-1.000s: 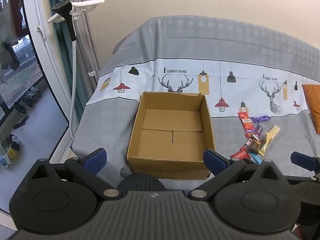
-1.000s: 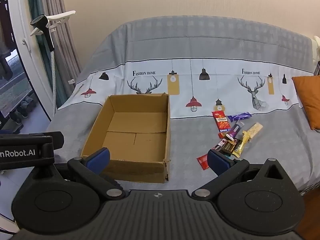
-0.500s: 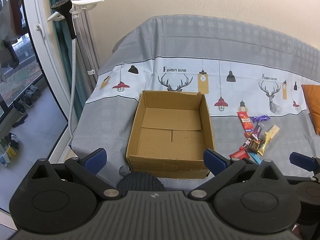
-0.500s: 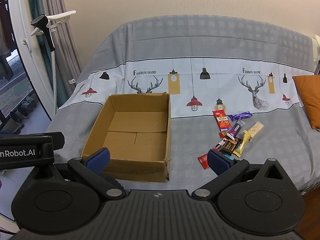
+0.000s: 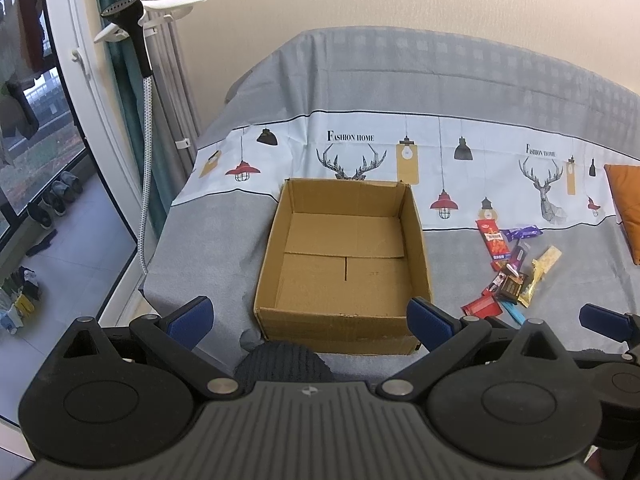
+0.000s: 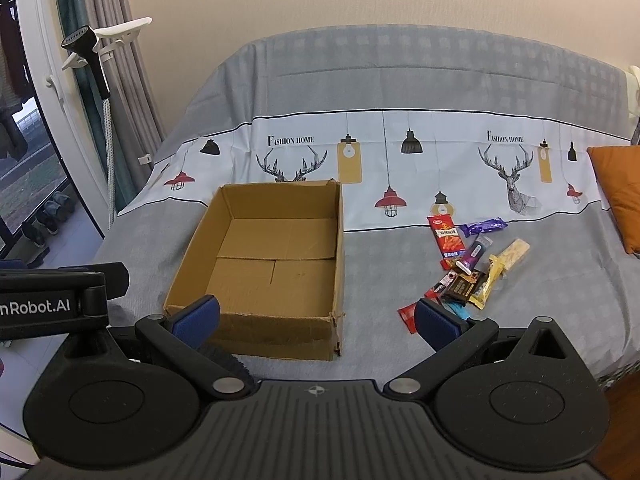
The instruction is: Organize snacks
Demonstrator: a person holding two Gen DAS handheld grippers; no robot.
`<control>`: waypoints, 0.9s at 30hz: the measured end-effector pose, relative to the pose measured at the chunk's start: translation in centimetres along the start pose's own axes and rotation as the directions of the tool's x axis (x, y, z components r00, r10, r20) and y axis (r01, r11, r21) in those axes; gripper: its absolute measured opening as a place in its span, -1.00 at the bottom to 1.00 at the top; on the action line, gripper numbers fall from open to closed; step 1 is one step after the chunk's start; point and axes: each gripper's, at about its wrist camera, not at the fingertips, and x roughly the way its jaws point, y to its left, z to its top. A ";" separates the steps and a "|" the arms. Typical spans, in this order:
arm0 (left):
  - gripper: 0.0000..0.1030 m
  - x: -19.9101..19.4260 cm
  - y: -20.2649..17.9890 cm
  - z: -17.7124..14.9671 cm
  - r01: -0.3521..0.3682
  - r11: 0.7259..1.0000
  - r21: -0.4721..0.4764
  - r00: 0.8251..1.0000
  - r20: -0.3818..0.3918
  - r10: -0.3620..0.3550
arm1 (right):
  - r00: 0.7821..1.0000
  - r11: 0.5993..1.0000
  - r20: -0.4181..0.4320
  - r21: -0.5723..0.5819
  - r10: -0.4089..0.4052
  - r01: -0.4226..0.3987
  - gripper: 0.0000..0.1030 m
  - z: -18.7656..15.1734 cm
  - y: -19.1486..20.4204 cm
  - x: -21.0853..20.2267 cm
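An open, empty cardboard box (image 5: pixel 344 264) (image 6: pixel 264 264) sits on the grey bed cover. To its right lies a pile of snack packets (image 5: pixel 510 270) (image 6: pixel 468 268): a red one, purple ones, a yellow one, dark ones. My left gripper (image 5: pixel 308 318) is open and empty, hovering in front of the box's near wall. My right gripper (image 6: pixel 316 318) is open and empty, near the box's front right corner, its right fingertip (image 6: pixel 434 320) overlapping the nearest snacks in view.
An orange cushion (image 6: pixel 618 192) lies at the bed's right edge. A garment steamer on a stand (image 5: pixel 136 60) and curtains stand left of the bed by a glass door. The bed's near edge drops off in front of the box.
Both grippers have drifted slightly; the box and snacks sit a little higher in view. Nothing was taken hold of.
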 end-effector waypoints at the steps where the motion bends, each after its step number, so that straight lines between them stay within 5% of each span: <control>1: 1.00 0.0 -0.1 0.0 -0.004 1.000 0.004 1.000 0.015 0.004 | 1.000 1.000 -0.001 0.000 0.000 0.000 0.99 0.0 0.0 0.0; 9: 1.00 1.6 -1.8 -0.4 -0.007 0.999 0.031 0.999 -0.040 0.008 | 0.999 0.999 -0.025 0.028 0.022 -0.021 0.99 -0.7 -1.4 1.7; 15: 1.00 6.9 -5.6 -2.7 0.113 0.992 0.061 0.984 -0.148 -0.103 | 0.991 0.997 -0.124 0.074 0.045 -0.036 0.99 -2.9 -4.5 6.0; 23: 1.00 16.6 -13.3 -5.5 0.205 0.965 0.164 0.967 -0.189 -0.173 | 0.980 0.975 -0.196 0.212 -0.030 0.072 0.99 -7.5 -13.7 13.4; 27: 0.99 21.9 -17.9 -6.1 0.303 0.914 0.269 0.951 -0.151 -0.271 | 0.980 0.943 -0.190 0.310 -0.066 0.124 0.97 -9.4 -19.6 17.0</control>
